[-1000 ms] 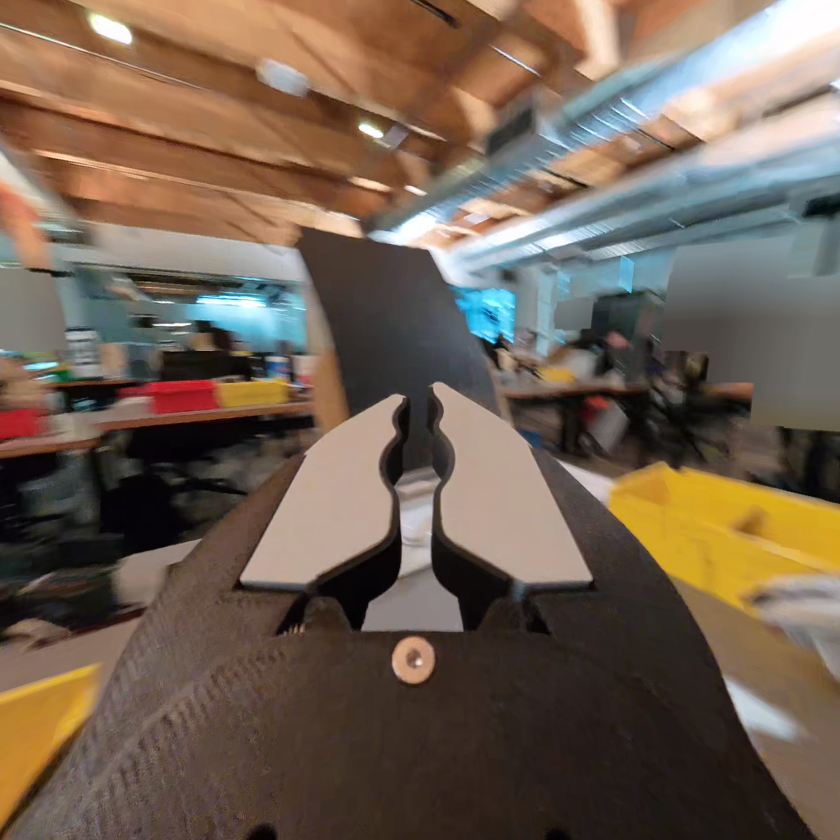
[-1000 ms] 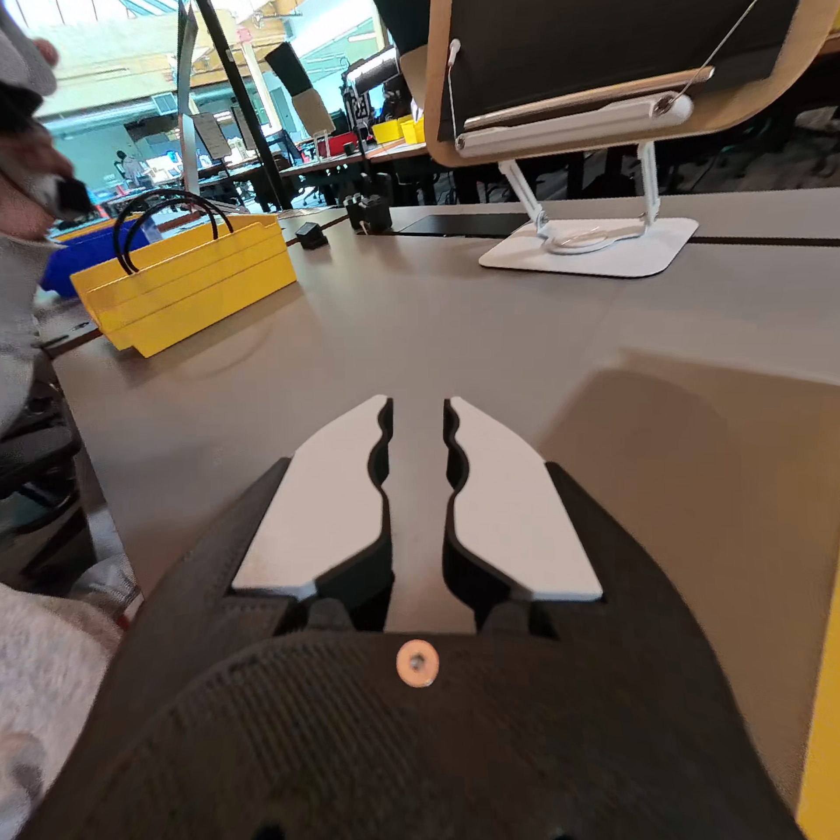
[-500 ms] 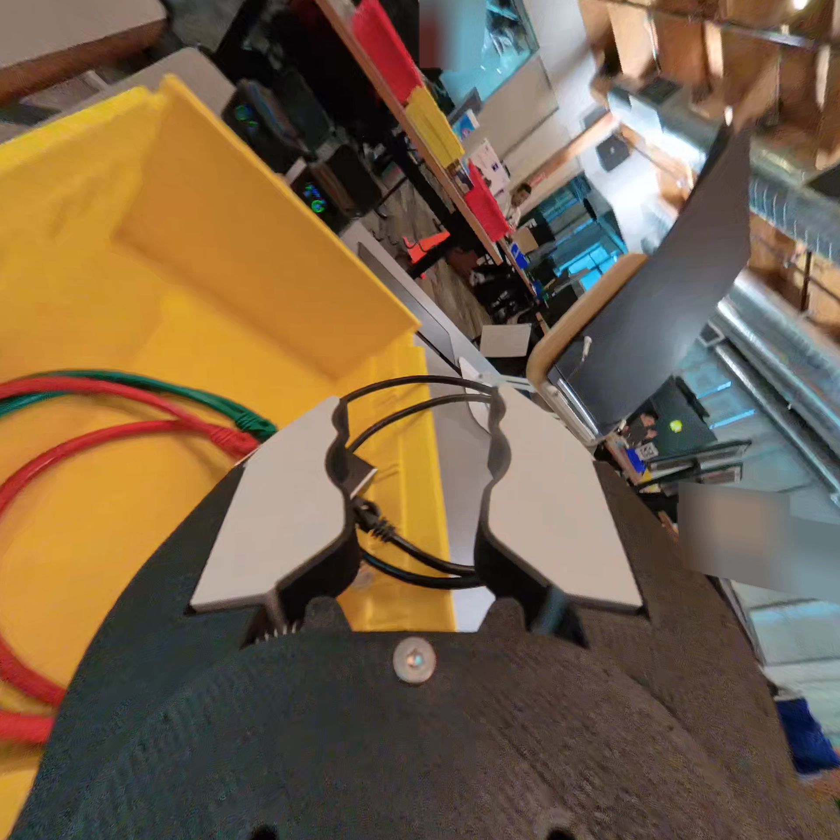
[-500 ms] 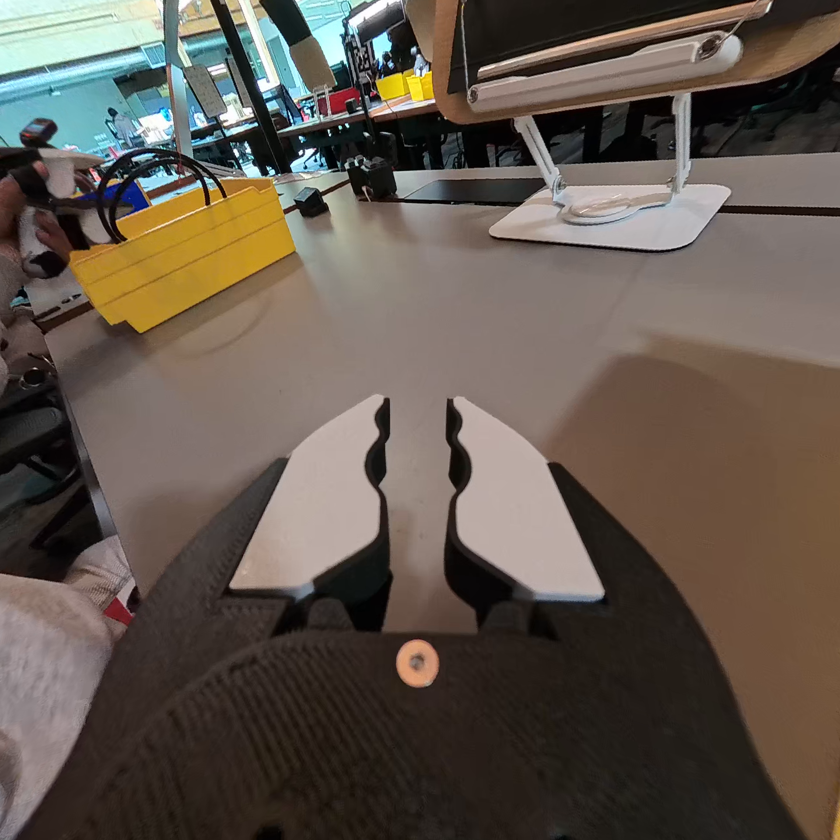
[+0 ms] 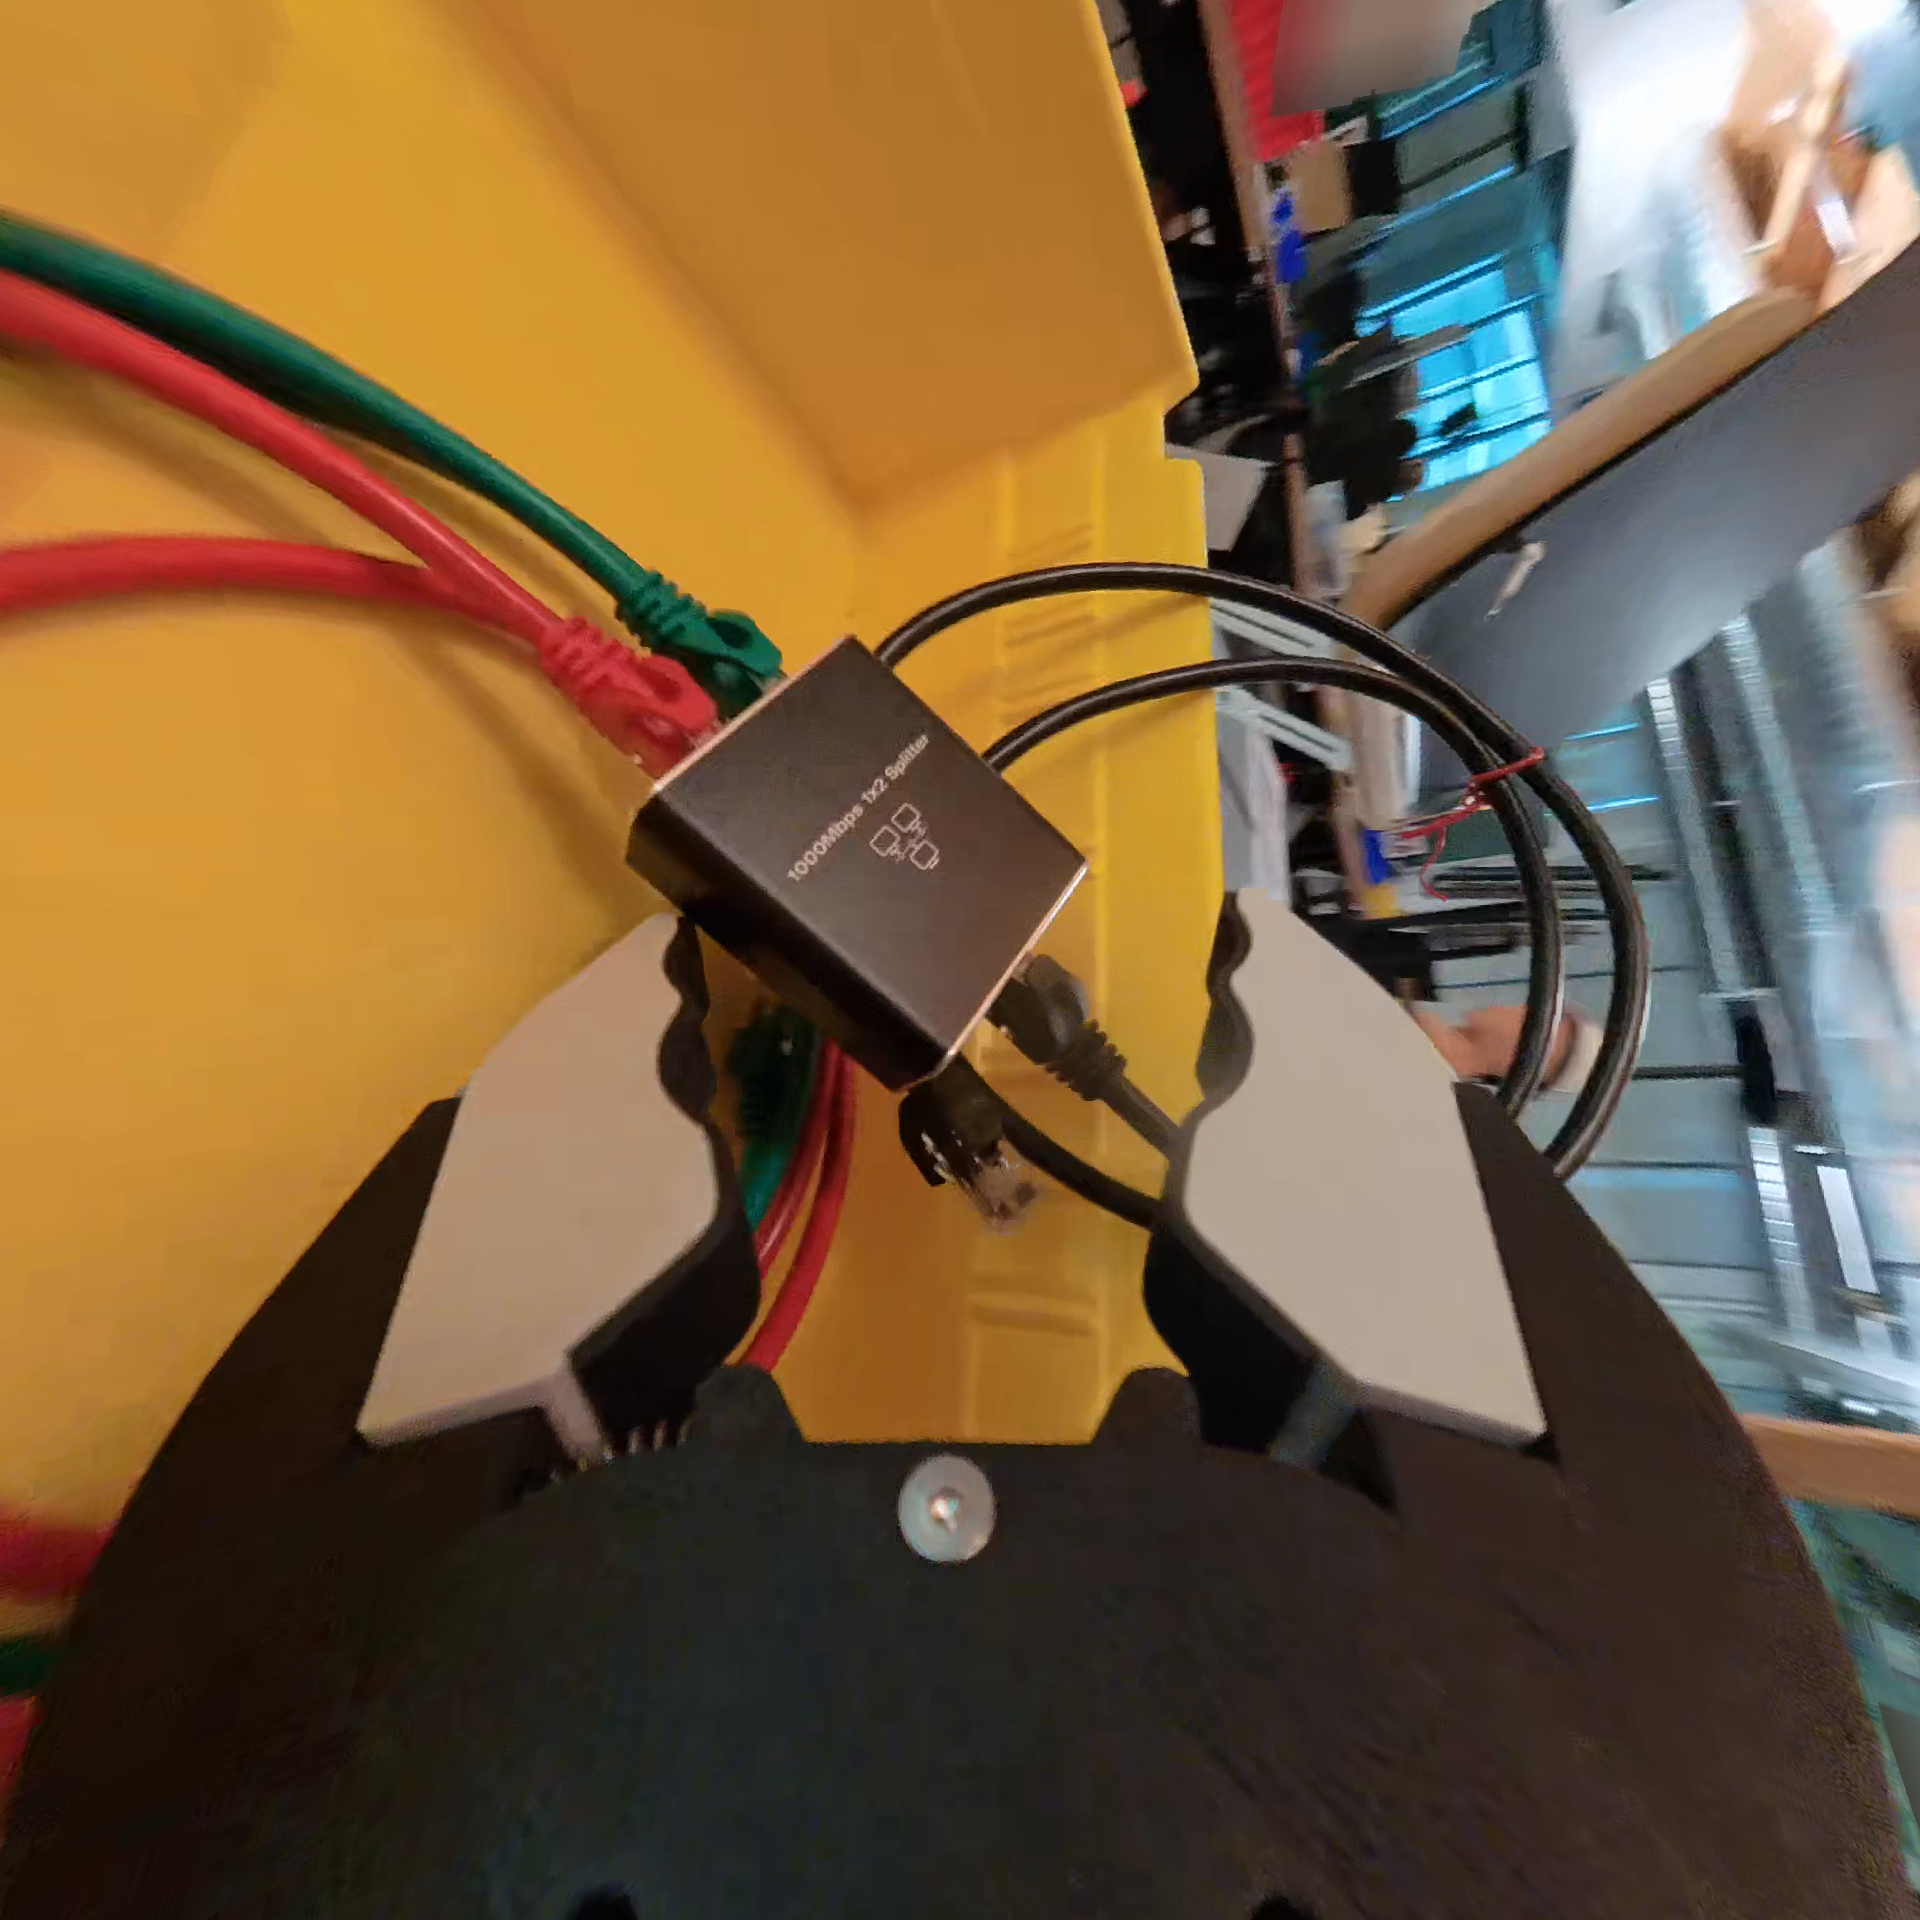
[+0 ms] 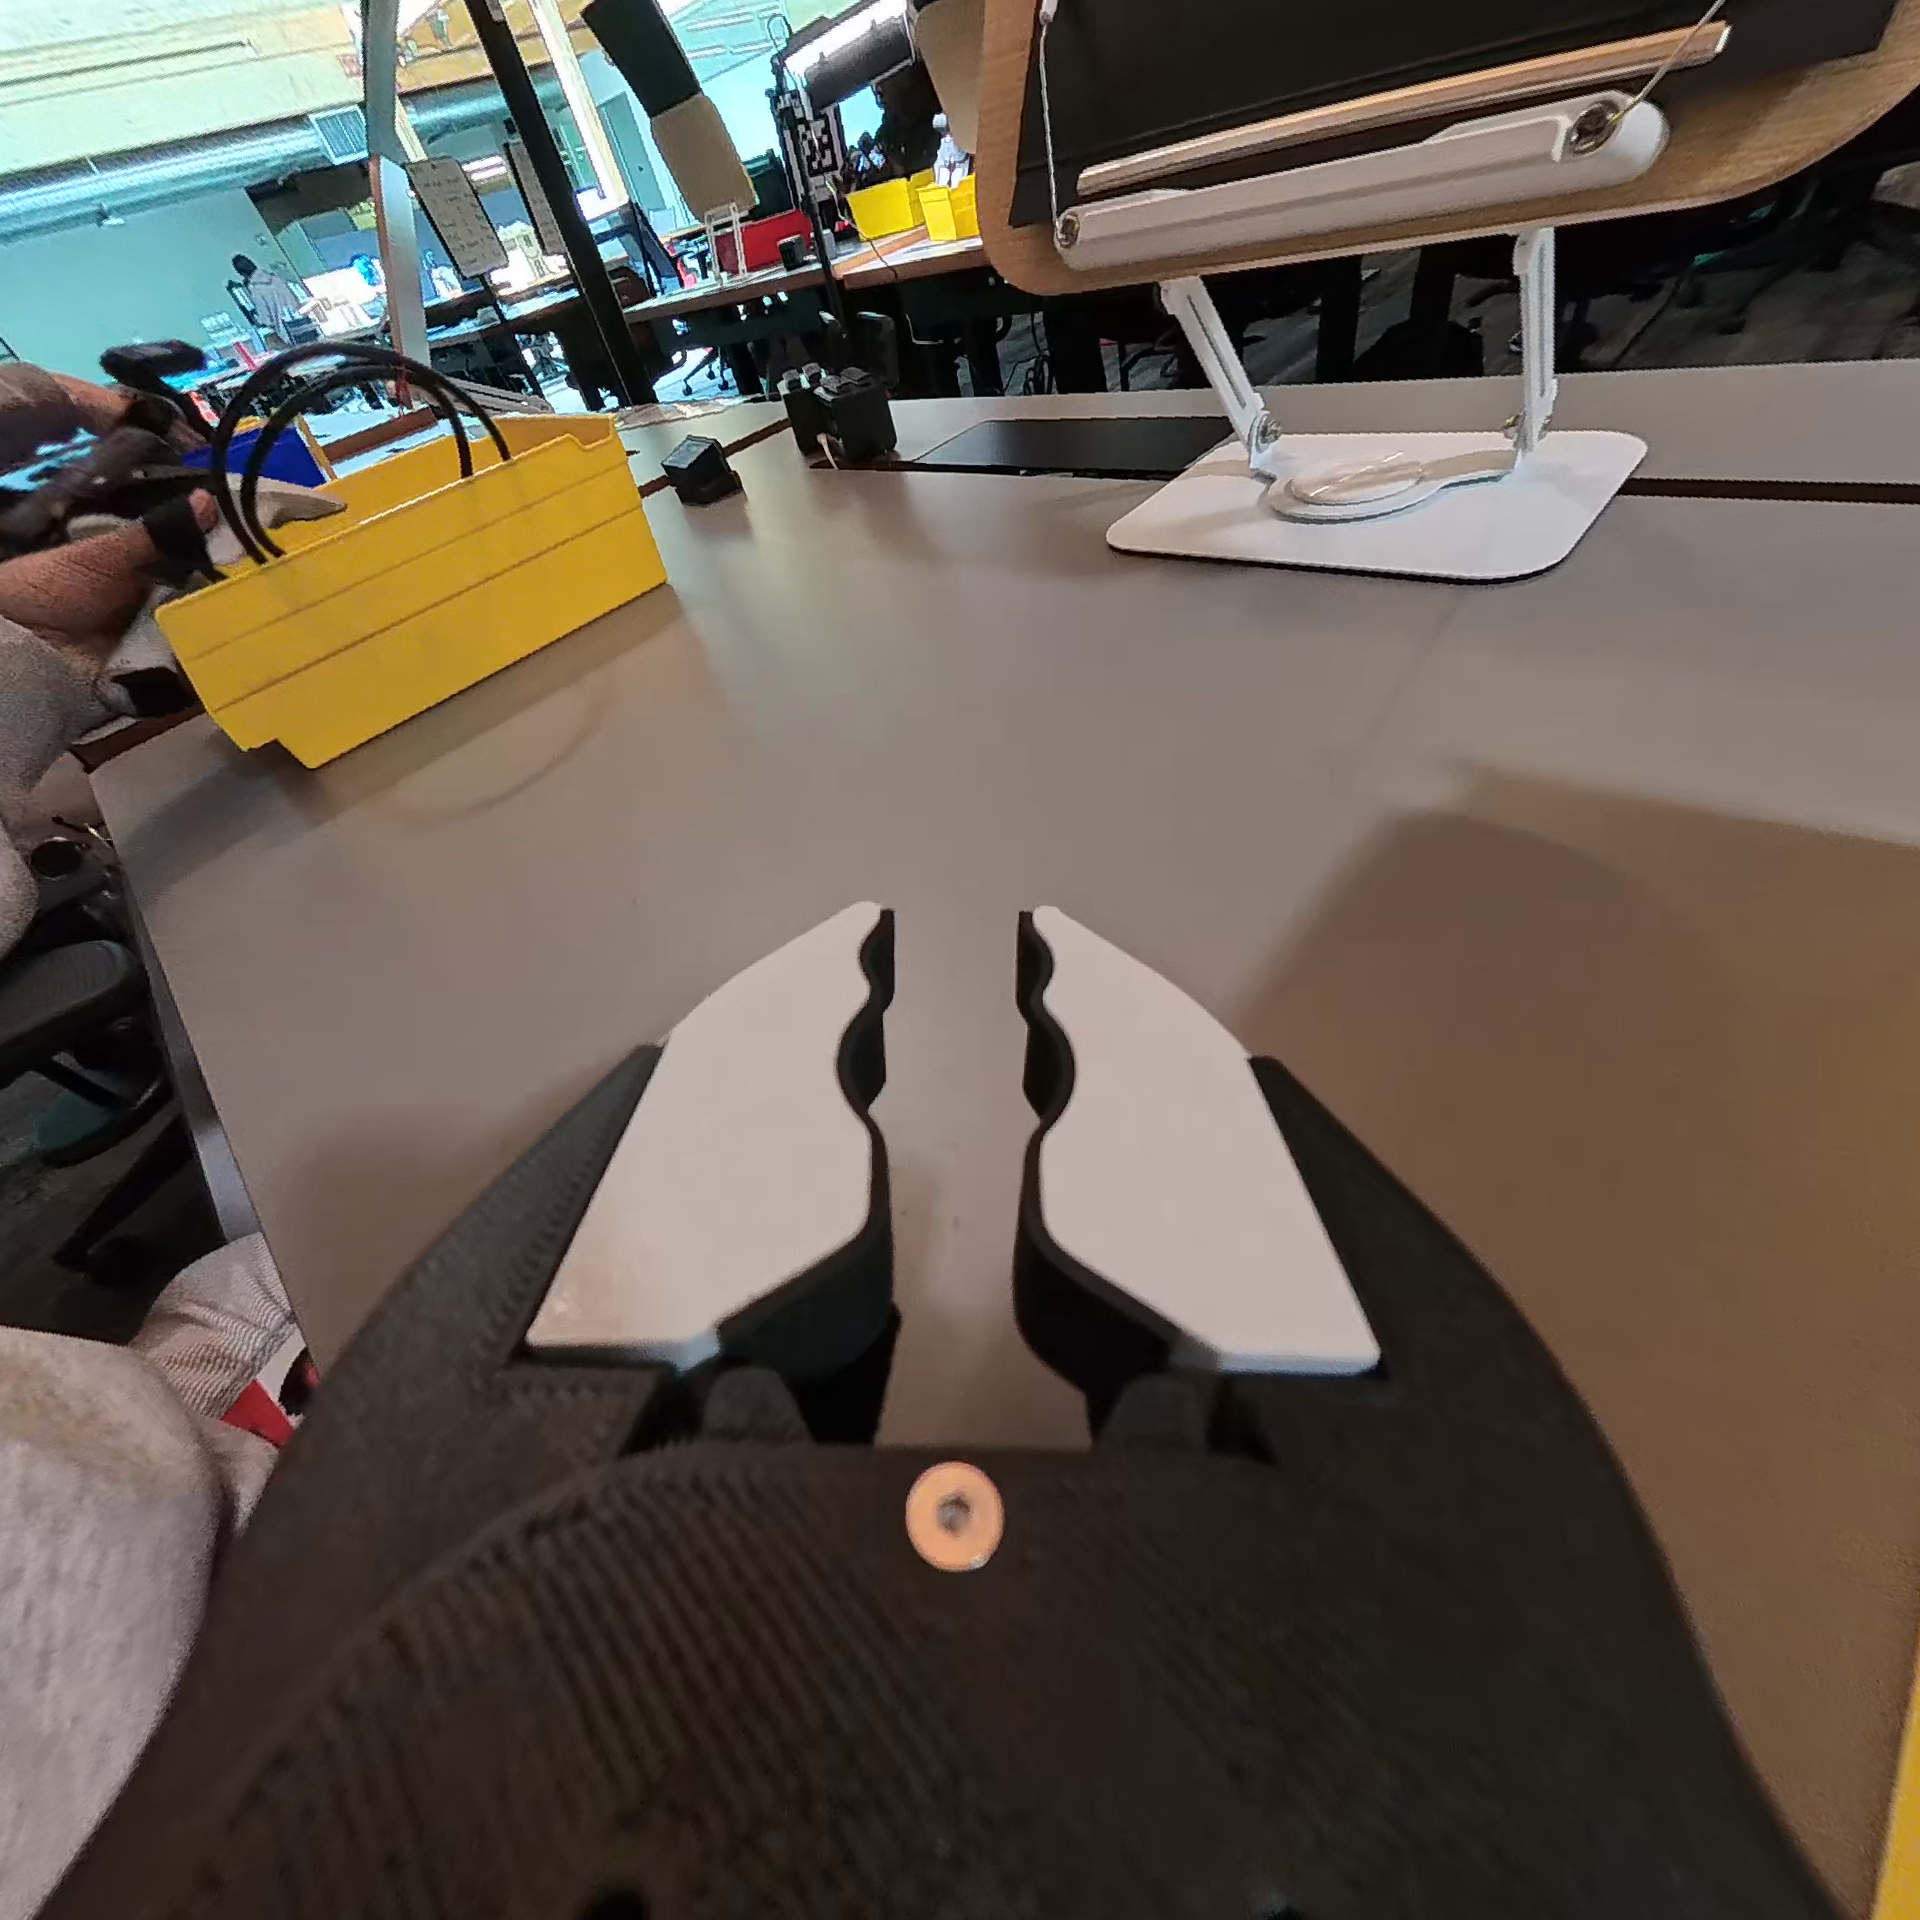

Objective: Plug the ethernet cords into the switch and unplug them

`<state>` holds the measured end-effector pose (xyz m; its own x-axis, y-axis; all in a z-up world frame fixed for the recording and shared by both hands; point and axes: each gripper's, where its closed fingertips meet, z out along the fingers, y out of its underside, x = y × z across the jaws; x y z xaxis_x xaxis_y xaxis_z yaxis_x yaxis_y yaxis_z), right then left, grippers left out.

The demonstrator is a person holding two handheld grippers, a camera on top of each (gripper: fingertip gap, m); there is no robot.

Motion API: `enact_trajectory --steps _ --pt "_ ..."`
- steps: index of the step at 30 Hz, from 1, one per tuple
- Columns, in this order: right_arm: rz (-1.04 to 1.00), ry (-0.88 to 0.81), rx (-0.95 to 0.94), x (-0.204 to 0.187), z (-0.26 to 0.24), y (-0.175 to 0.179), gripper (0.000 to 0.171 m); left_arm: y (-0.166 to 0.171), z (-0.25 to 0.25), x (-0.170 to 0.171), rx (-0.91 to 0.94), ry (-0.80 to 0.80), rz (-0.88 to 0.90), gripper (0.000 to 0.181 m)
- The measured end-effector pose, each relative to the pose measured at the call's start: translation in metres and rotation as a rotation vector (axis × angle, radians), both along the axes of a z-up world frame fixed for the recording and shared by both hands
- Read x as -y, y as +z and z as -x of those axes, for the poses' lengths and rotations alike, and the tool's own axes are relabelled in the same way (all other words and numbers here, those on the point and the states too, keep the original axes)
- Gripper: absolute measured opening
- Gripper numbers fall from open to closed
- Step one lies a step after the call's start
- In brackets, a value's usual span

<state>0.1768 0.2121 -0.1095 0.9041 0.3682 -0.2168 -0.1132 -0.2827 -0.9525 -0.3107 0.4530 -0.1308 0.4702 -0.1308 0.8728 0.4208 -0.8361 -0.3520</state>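
In the left wrist view a small black switch (image 5: 852, 862) lies in a yellow bin (image 5: 312, 935). A red cord (image 5: 623, 696) and a green cord (image 5: 707, 634) go into its far end. A black cord (image 5: 1055, 1029) goes into its near end, and a loose black plug (image 5: 971, 1158) lies beside it. My left gripper (image 5: 951, 925) is wide open, its fingers either side of the switch's near end, holding nothing. My right gripper (image 6: 954, 925) hovers over the grey table (image 6: 1039, 727) with only a narrow gap between its jaws, empty.
The yellow bin (image 6: 416, 592) stands at the table's left edge, with black cord loops (image 6: 343, 416) rising from it and a person's hand (image 6: 94, 561) behind. A white monitor stand (image 6: 1382, 499) is at the back right. Small black blocks (image 6: 842, 416) sit at the back.
My left gripper swung down from facing the room into the yellow bin, opened wide and closed in on the switch. My right gripper has barely moved.
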Motion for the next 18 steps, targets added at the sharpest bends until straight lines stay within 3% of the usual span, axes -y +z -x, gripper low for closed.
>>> enact_trajectory --steps 2,4,9,15,18 --pt "0.001 -0.001 0.007 0.0 0.0 0.0 0.022 0.001 -0.002 -0.001 0.043 -0.002 0.008 0.088" --pt "0.001 -0.004 0.013 0.0 0.0 -0.001 0.022 0.003 0.001 -0.003 0.023 0.014 -0.012 0.064" --pt "0.01 -0.008 0.021 -0.001 -0.001 -0.003 0.022 0.026 0.003 -0.009 0.093 0.05 -0.13 0.048" --pt "0.014 -0.011 0.022 -0.002 -0.001 -0.004 0.022 0.092 0.001 -0.011 0.235 0.114 -0.36 0.038" --pt "0.018 -0.009 0.024 -0.002 -0.001 -0.005 0.022 0.128 -0.014 -0.002 0.21 0.097 -0.476 0.036"
